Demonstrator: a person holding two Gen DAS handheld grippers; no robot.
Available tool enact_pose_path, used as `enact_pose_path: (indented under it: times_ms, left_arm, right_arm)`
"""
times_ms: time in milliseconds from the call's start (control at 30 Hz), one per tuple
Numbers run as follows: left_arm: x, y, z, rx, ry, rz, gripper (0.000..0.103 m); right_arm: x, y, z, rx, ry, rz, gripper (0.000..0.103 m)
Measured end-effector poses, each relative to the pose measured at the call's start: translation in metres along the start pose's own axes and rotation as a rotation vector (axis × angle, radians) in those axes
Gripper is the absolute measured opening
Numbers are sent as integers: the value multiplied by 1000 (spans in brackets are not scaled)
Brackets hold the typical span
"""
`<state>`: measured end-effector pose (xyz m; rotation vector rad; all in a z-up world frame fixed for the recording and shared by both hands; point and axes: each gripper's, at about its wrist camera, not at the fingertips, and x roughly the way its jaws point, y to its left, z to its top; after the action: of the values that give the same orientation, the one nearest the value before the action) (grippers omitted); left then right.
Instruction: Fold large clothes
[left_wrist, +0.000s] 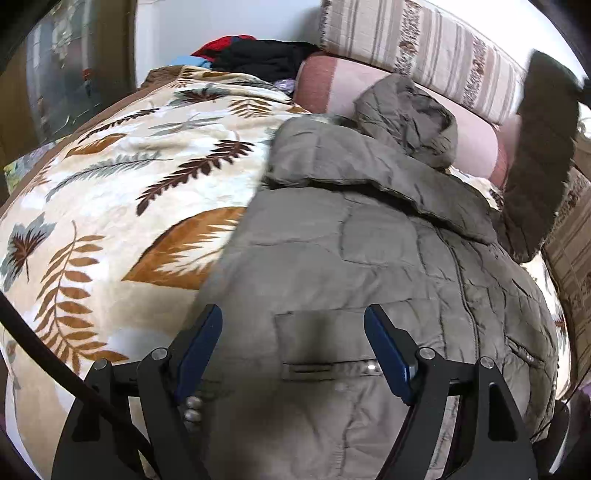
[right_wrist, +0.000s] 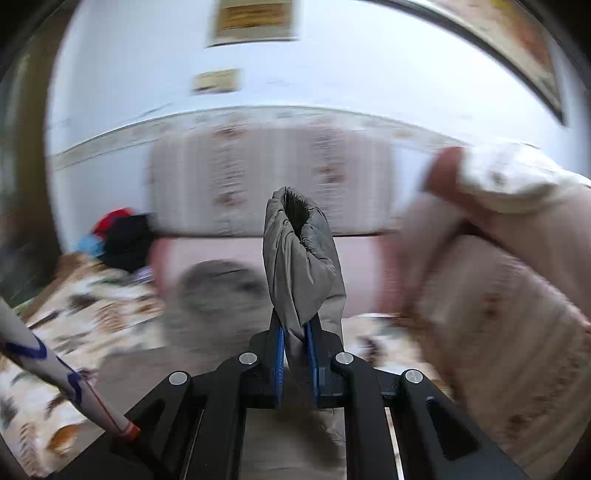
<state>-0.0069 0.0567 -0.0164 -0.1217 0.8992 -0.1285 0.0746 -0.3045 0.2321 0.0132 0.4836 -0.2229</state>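
A large grey-brown quilted coat (left_wrist: 369, 258) lies spread on a leaf-patterned blanket (left_wrist: 110, 192), hood (left_wrist: 406, 114) toward the far cushions. Its left sleeve is folded across the chest. My left gripper (left_wrist: 293, 321) is open, hovering just above the coat's lower front near a pocket. My right gripper (right_wrist: 295, 328) is shut on the coat's other sleeve cuff (right_wrist: 301, 254) and holds it raised in the air. That lifted sleeve (left_wrist: 539, 158) shows dark at the right in the left wrist view.
Striped sofa back cushions (left_wrist: 424, 40) and a pink bolster (left_wrist: 340, 92) line the far side. A pile of red, black and blue clothes (left_wrist: 255, 51) sits at the back left. A cushion (right_wrist: 498, 277) stands at the right. A cable (left_wrist: 55, 365) crosses the lower left.
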Motion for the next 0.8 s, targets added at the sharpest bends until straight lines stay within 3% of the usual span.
enact_pose_path:
  times_ms: [167,300,400,667,800]
  left_arm:
    - [5,11,-4,-16,-3,1,78]
    - [9,14,-7,11,-23,0,78]
    - [16,16,-8,20,-13,-24,78]
    - [30,20,-11,20,0,-35,78]
    - [31,21,-11,16,-4,-22,78]
  right_arm:
    - [42,108,-24,-76,78,180,11]
    - [92,183,-75,-117,190,296,11]
    - [118,226,-116,-142,276,337,11]
    - [168,278,-192,-255,433,381,11]
    - [180,286,-207,-291,461,380,14]
